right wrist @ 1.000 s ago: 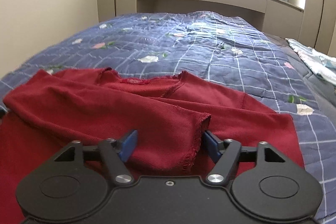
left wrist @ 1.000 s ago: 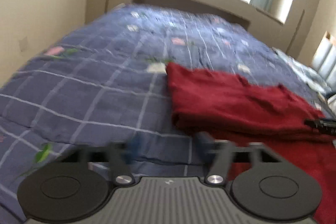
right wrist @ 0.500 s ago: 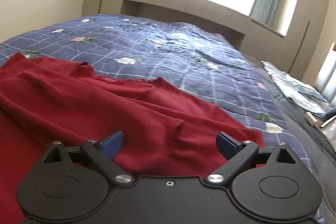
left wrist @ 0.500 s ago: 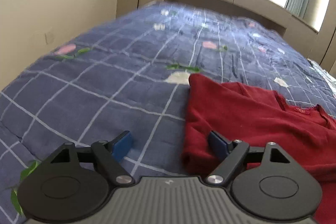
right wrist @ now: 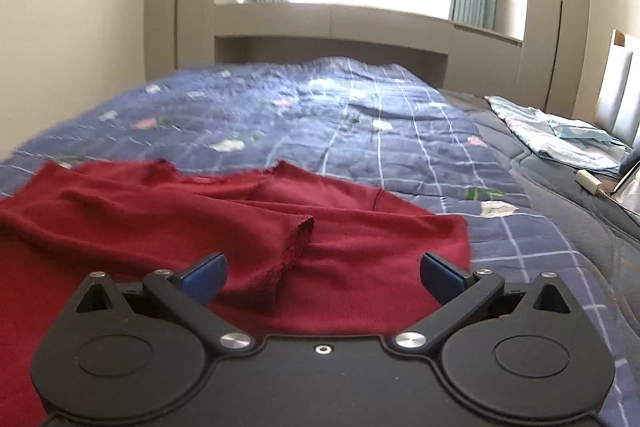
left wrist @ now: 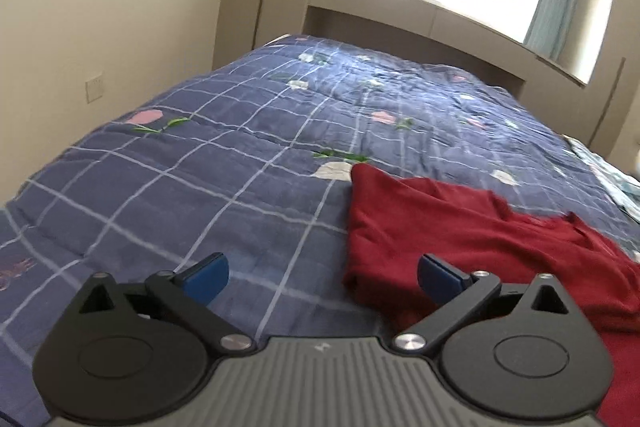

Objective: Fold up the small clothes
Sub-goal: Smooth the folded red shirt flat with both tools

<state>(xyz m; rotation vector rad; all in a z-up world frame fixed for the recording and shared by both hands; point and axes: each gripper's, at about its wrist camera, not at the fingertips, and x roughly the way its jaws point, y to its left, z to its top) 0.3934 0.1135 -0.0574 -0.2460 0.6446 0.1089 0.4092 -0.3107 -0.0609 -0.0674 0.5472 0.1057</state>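
A dark red top (left wrist: 452, 227) lies spread on the blue checked bedspread (left wrist: 224, 163), with its sleeves folded in over the body. My left gripper (left wrist: 322, 277) hovers at the top's left folded edge, its jaws opening wide; only quilt and the fold's edge show between them, untouched. In the right wrist view the red top (right wrist: 200, 219) fills the lower left, a sleeve cuff (right wrist: 298, 239) lying across it. My right gripper (right wrist: 322, 277) hangs over that cuff with its jaws opening wide and nothing pressed between the blue pads (right wrist: 204, 273).
A pale blue patterned cloth (right wrist: 556, 135) lies at the bed's far right, near a small white object (right wrist: 588, 181) and a headboard panel (right wrist: 618, 95). A wall (left wrist: 100, 7) borders the bed on the left; a window ledge (right wrist: 328, 19) stands at its far end.
Both grippers' jaws have spread from partly open to wide. The left view swung left, the top now at lower right; the right view has shifted right, off the sleeve it was around.
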